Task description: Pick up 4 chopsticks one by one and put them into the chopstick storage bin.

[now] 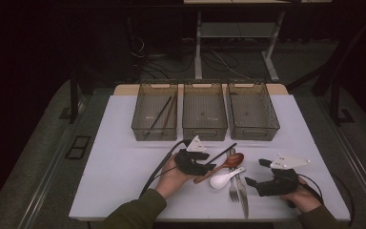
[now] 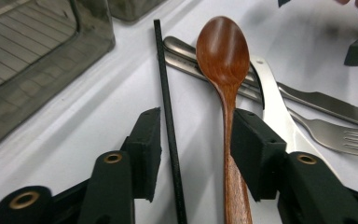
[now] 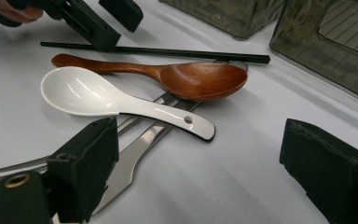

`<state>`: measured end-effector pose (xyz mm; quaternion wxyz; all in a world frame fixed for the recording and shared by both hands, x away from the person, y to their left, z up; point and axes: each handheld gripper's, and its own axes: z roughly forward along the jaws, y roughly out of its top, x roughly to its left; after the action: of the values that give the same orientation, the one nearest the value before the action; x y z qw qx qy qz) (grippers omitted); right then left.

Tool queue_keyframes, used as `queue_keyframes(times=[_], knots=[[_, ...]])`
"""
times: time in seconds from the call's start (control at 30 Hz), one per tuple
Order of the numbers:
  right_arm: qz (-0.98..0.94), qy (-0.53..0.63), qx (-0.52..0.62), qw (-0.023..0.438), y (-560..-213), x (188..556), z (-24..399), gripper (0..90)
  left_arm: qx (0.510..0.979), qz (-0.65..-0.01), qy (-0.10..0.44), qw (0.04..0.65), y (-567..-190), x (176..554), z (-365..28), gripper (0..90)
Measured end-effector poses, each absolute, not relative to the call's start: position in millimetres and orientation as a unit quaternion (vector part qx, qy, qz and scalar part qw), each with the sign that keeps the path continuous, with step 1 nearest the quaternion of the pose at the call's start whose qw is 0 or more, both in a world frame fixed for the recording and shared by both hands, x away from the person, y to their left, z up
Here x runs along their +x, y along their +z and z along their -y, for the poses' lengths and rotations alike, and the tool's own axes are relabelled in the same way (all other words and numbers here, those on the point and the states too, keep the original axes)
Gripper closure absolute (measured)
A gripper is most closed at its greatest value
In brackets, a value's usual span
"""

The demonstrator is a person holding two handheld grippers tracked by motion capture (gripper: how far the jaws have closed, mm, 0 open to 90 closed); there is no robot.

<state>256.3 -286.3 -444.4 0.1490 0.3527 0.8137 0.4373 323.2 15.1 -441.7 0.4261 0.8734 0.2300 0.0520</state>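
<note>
On white table [image 1: 119, 162], chopstick [image 2: 168, 116] lies between left claw's [image 2: 196, 144] pads.

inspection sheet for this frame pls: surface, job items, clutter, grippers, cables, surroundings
Surface: white table, evenly lit, no spills seen.
Job's things: black chopstick and wooden spoon both lie between the left gripper's jaws; spoon handle against one pad.
Clutter: white ceramic spoon, fork and knife piled beside them; three bins, left one holding chopsticks.
Grippers: left gripper part closed, pads not clamped on both items; right gripper open, nothing between.
Cables: one trails from the left gripper across the table.
Surroundings: dark floor, desk frame and loose wiring behind.
</note>
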Motion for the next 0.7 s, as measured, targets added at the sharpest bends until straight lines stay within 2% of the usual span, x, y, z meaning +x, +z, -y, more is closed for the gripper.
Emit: queue_keyframes(times=[0.27,0.7], knots=[[-0.815,0.436,0.351,0.149,-443.6,255.7,286.0,11.5,0.878,-0.227,0.046,0.418,-446.6,323.6,-9.7,60.0],[-0.814,0.436,0.353,0.147,-444.3,256.4,286.6,11.5,0.879,-0.237,0.067,0.408,-448.5,328.2,-12.3,66.8]])
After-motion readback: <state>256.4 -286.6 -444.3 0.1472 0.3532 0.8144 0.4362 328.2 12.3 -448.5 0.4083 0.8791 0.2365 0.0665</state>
